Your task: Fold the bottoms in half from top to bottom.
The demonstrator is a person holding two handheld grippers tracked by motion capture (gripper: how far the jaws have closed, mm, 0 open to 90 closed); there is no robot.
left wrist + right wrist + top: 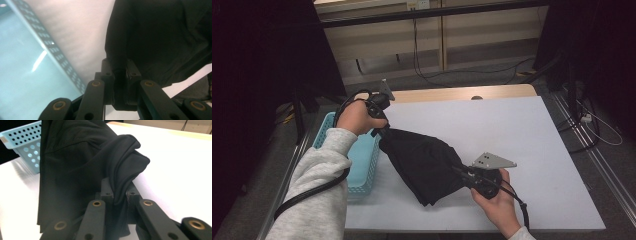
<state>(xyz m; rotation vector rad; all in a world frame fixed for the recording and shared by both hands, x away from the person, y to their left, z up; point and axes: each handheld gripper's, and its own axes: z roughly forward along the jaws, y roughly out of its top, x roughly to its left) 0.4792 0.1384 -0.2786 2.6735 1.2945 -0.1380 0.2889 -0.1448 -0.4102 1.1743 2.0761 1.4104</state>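
Observation:
A black cloth garment [422,162] hangs stretched between my two grippers above the white table [522,130]. My left gripper [382,131] is shut on its upper left corner, near the basket. In the left gripper view the black cloth [160,37] is pinched between the jaws of that gripper [119,67]. My right gripper [460,172] is shut on the cloth's lower right edge, close to the table's front. In the right gripper view a fold of the cloth [82,165] is clamped between the jaws of that gripper [119,187], and the rest drapes down to the left.
A light blue perforated basket [362,160] stands at the table's left edge, right beside the left hand; it also appears as the basket [27,142] and its rim [50,42]. Cables lie on the floor beyond the table.

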